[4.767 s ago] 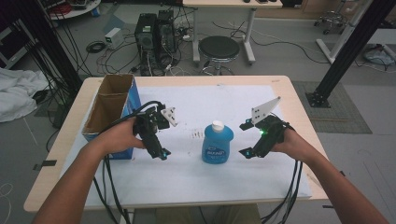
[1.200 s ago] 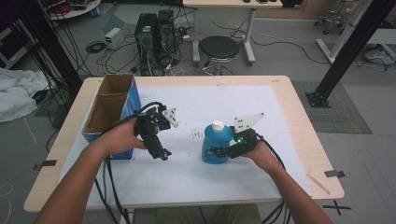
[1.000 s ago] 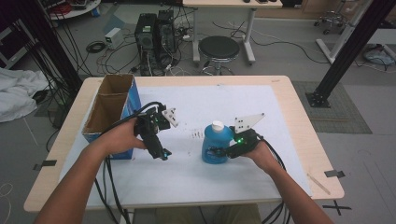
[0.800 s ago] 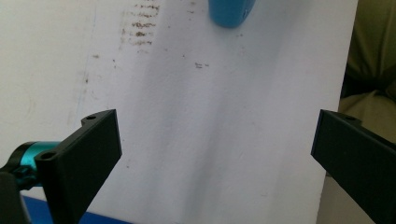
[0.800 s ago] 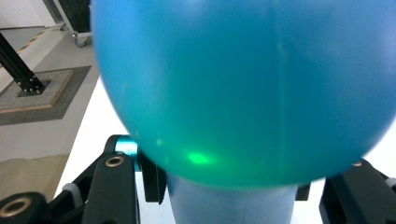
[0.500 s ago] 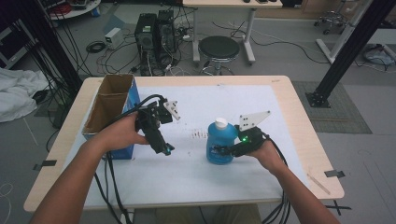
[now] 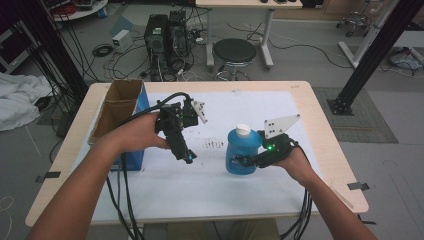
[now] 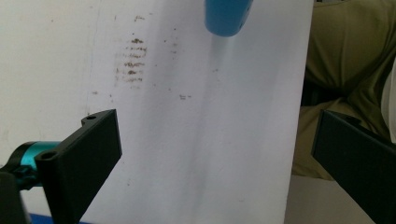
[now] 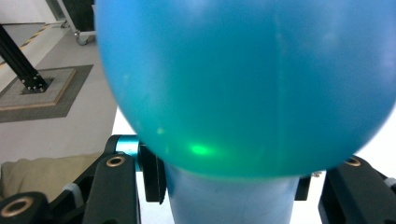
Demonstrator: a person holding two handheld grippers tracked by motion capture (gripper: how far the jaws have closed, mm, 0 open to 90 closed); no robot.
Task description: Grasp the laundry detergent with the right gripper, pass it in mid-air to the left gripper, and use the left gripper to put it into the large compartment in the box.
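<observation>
A blue bottle [image 7: 241, 152] with a white cap [image 7: 243, 130] hangs just above the white sheet, right of centre in the high view. My right gripper [image 7: 246, 161] is shut on its lower body from the right. In the right gripper view the bottle [image 9: 243, 84] bulges over the right gripper [image 9: 233, 191], whose jaws clamp its narrower part. My left gripper [image 7: 187, 157] is held in the air left of the bottle, pointing down, open and holding nothing. In the left gripper view the left gripper [image 8: 219, 158] stands wide over the paper, with the bottle's base [image 8: 226, 16] at the top.
An open cardboard box [image 7: 120, 107] with a blue side stands at the table's left. A white paper sheet [image 7: 200, 185] covers the table, with a brown smudge [image 7: 215, 144] near its middle. Cables trail off the front edge. A stool [image 7: 234, 51] stands behind the table.
My right gripper came in from the right and closed on the bottle, then lifted it off the sheet. Both hands have risen a little over the last second.
</observation>
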